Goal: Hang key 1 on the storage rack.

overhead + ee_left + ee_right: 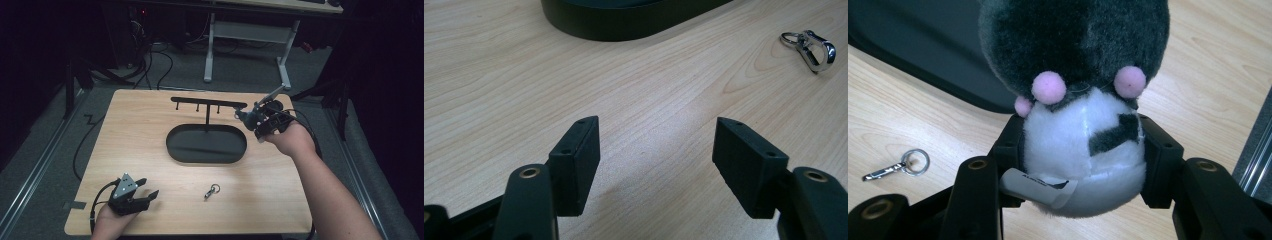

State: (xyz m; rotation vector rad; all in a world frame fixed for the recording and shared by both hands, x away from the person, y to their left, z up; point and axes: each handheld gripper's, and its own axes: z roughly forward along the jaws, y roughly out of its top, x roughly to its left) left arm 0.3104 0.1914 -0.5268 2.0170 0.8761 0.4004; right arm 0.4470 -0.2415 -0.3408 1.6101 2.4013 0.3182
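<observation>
— What colours did we see on the round plush toy (1083, 115)?
— Dark grey fur above, white below, with pink pompoms and a dark patch.
— And around it?
— We noted a pale wood-grain table (135, 125), a black oval stand (206, 144), a shiny silver metal clasp (811, 47).

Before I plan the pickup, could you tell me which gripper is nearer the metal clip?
Left. The left gripper sits just left of the metal clip; the right gripper is farther off by the rack.

Count of things on the desk

There was one plush toy (1083, 100), one metal key clip (212, 191), one black oval tray (206, 145) with one hook stand (207, 106) rising from it, and two grippers, left (149, 191) and right (246, 116), over one desk (140, 130).
</observation>
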